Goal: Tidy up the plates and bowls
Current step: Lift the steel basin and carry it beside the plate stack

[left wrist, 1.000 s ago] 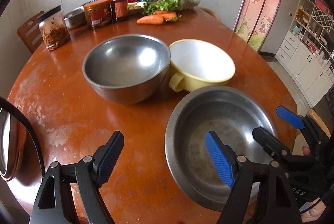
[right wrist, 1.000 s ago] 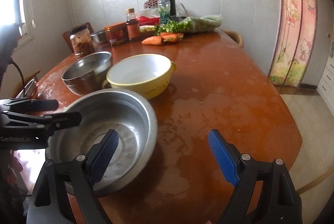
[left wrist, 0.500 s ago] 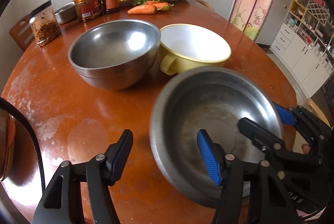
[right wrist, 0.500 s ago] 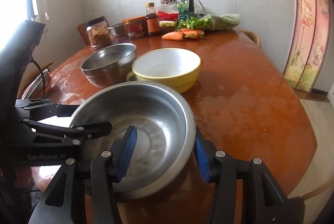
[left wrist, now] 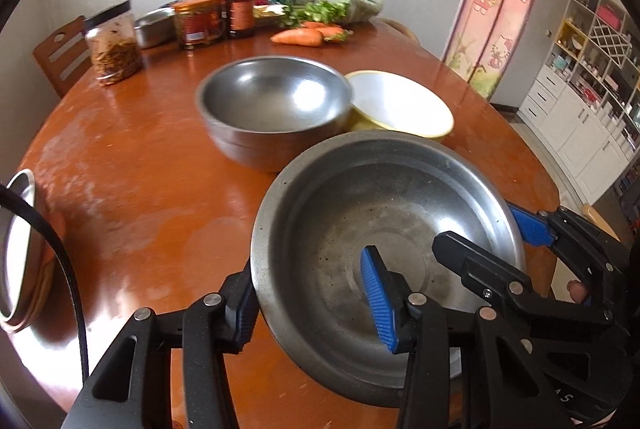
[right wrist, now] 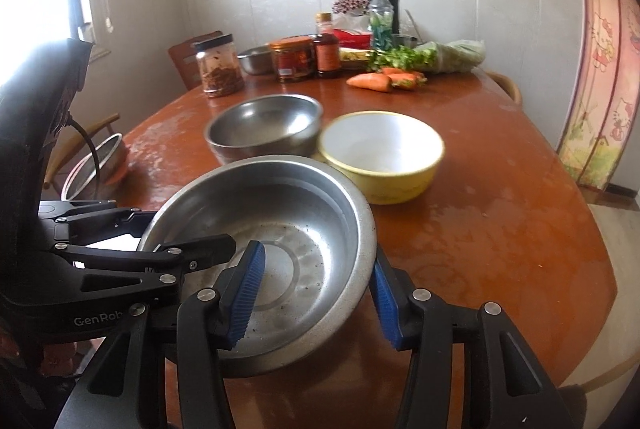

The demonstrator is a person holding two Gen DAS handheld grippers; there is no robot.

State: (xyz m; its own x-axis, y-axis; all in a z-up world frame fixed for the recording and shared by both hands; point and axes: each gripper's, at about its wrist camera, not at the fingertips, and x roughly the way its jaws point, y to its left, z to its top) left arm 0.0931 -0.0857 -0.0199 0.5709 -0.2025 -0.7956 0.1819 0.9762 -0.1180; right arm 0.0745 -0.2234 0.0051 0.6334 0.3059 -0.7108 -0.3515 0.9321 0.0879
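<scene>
Wide steel basin [left wrist: 384,229] is gripped on opposite rims: left tongs [left wrist: 310,299] have just been closing on the near-left rim; right tongs [right wrist: 314,291] clamp the right rim; it hangs tilted above the desk [left wrist: 132,149], just before the steel bowl [left wrist: 272,101] and yellow bowl [right wrist: 380,153]. Advice: level it and move both hands together. A second ago it lay flat, both tongs open.

A wide metal basin [left wrist: 384,229] sits nearest on the table [left wrist: 132,169]. Behind it stand two bowls side by side, touching: a metal bowl [left wrist: 272,109] on the left, a ceramic bowl [left wrist: 400,105] on the right. Carrots [left wrist: 298,36], jars [left wrist: 198,21] and bottles [left wrist: 240,5] line the far edge.
</scene>
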